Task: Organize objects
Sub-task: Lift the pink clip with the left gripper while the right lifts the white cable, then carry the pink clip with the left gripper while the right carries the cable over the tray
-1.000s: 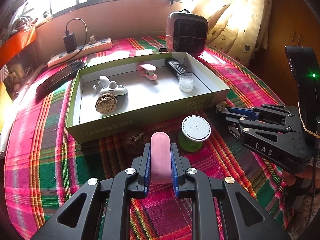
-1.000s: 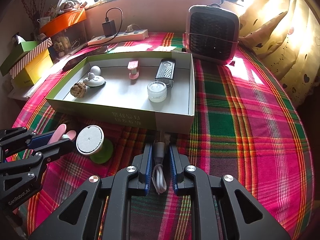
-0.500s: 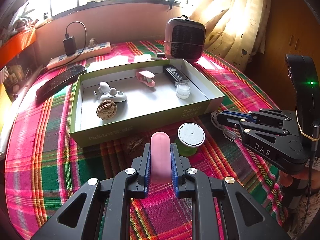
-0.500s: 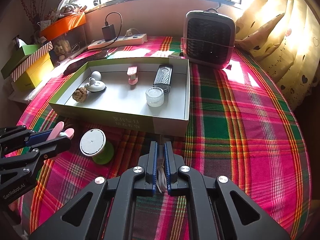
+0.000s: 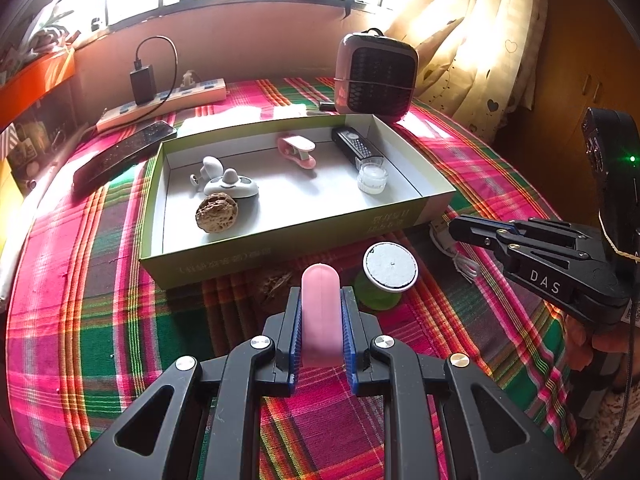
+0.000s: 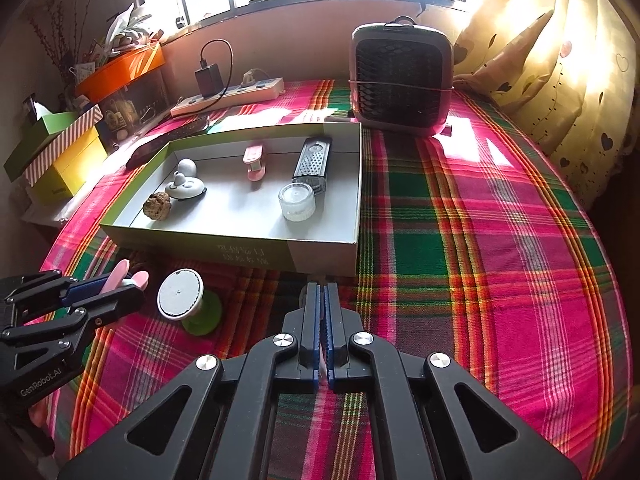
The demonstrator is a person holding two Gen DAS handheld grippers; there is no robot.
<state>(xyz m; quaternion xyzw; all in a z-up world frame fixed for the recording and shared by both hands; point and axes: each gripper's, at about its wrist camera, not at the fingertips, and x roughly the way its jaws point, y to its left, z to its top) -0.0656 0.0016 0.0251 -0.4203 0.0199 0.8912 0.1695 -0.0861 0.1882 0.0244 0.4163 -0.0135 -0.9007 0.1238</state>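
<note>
Found the open box (image 5: 280, 256) mid-cloth, with both grippers low in front of its near wall. Found the left gripper (image 5: 320, 296) clamped narrow on a pink clip (image 5: 320, 280), and the right gripper (image 6: 322, 292) pinched almost shut on a thin white cable (image 5: 460, 260) that trailed onto the cloth beside the box corner.

Judged the step in hand: carrying both loads over the near wall. Best done by lifting clear of the rim first, letting the loose cable end follow without snagging the corner or sweeping the green spool (image 5: 390, 266), then setting down on bare floor between the walnut (image 5: 216, 213) and the jar (image 5: 372, 176), and opening only once low.

Counted, large to small: 1 box, 2 grippers, 1 remote (image 5: 356, 148), 1 spool, 1 white toy (image 5: 228, 184), 2 pink clips (1 inside, 1 held), 1 jar, 2 walnuts (1 inside, 1 shadowed on the cloth), 1 cable.
</note>
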